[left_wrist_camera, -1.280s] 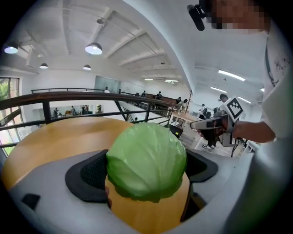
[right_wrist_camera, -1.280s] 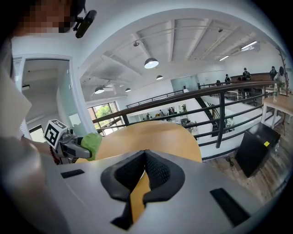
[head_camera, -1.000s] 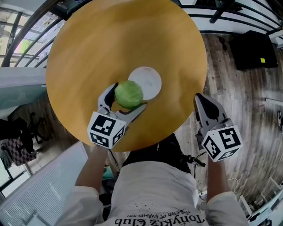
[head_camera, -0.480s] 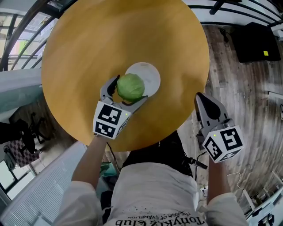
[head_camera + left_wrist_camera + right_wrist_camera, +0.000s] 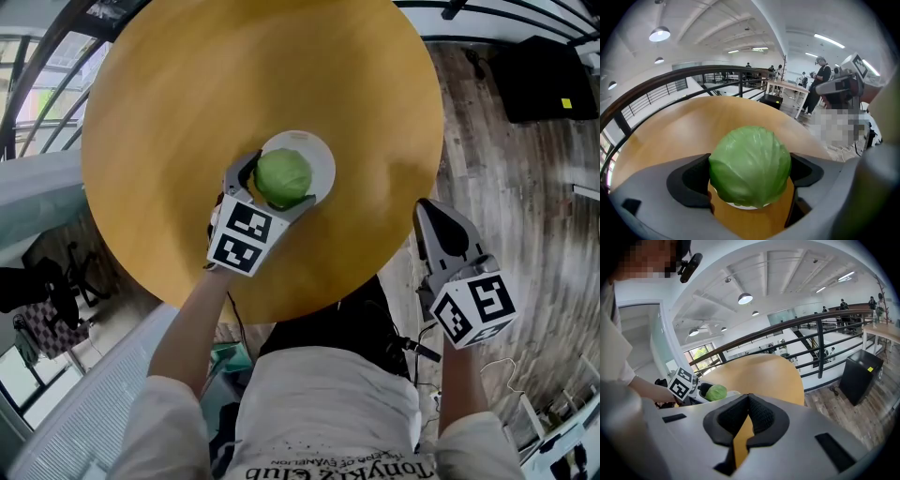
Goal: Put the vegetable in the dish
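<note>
open tabletop (image 5: 187, 84) ringed the dish (image 5: 322, 153) from nine to five o'clock; the left gripper (image 5: 277, 187) holding the cabbage (image 5: 284, 172) blocked seven o'clock.

We had a round wooden table (image 5: 187, 94), a black box (image 5: 548, 80) on the plank floor (image 5: 487, 169) past it, dark railing (image 5: 819, 352) behind, and a ceiling lamp (image 5: 745, 298) overhead.

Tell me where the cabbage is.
In the head view, the cabbage is clamped in the left gripper, over the near-left part of the dish, mid-table.
</note>
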Demonstrator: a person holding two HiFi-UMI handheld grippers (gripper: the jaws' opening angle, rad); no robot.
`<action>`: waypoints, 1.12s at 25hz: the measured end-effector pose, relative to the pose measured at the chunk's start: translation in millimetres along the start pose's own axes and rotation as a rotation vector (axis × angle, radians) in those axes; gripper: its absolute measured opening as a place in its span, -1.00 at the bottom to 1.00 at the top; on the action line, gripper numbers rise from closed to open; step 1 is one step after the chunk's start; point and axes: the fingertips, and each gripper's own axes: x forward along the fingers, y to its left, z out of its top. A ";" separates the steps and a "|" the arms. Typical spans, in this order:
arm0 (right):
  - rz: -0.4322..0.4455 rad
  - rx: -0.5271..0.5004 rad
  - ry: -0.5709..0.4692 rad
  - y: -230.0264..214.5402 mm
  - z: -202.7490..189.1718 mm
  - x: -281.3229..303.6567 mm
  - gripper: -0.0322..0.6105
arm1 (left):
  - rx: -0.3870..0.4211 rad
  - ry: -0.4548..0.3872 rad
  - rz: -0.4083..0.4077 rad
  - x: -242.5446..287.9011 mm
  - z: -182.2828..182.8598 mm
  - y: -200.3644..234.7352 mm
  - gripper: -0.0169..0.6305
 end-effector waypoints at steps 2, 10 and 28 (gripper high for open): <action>-0.002 0.007 0.000 -2.7 -2.0 -0.7 -0.85 | 0.020 0.024 -0.002 5.4 -2.1 0.0 0.59; 0.000 0.031 0.010 -10.8 -11.6 1.8 -0.85 | 0.072 0.111 -0.021 26.9 -11.9 -0.6 0.60; -0.001 0.054 0.018 -24.9 -16.5 2.9 -0.85 | 0.121 0.219 -0.023 45.1 -13.4 -1.3 0.59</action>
